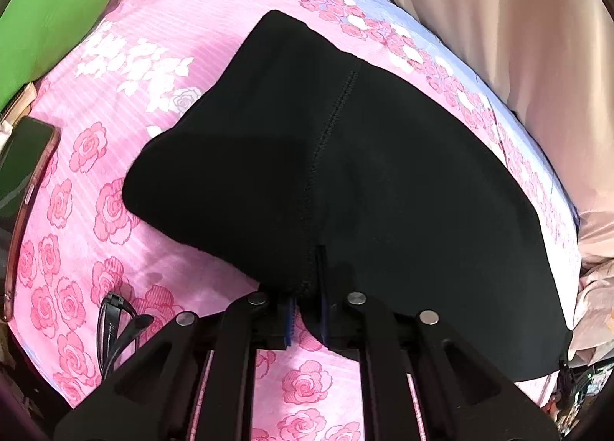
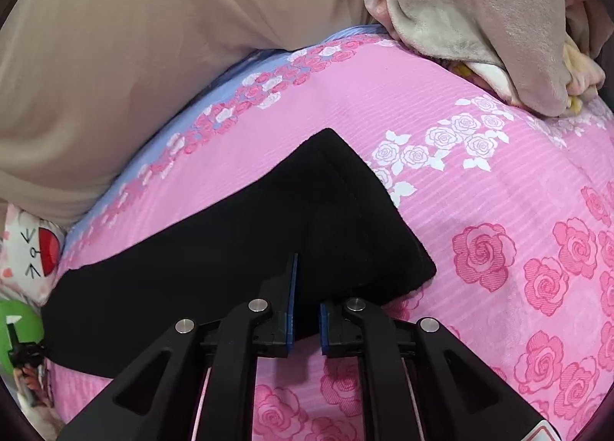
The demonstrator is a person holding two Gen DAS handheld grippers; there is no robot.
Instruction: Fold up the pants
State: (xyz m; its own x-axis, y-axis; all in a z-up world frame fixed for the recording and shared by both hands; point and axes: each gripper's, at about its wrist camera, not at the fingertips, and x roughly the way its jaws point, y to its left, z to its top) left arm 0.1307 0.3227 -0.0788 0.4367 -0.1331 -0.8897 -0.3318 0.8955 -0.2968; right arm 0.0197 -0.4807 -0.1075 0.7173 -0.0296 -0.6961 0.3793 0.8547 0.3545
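On rose bedsheet [image 1: 115, 157], black pants [image 1: 383, 191] lying lengthwise between both grippers

Two matte black grippers

The left gripper [image 1: 307, 310] and right gripper [image 2: 306, 310] had blue pads (ribbed) and silver pivot screws.

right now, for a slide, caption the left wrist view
Left gripper fingers pinching the near edge of black pants on a pink rose bedsheet, phone and glasses nearby.
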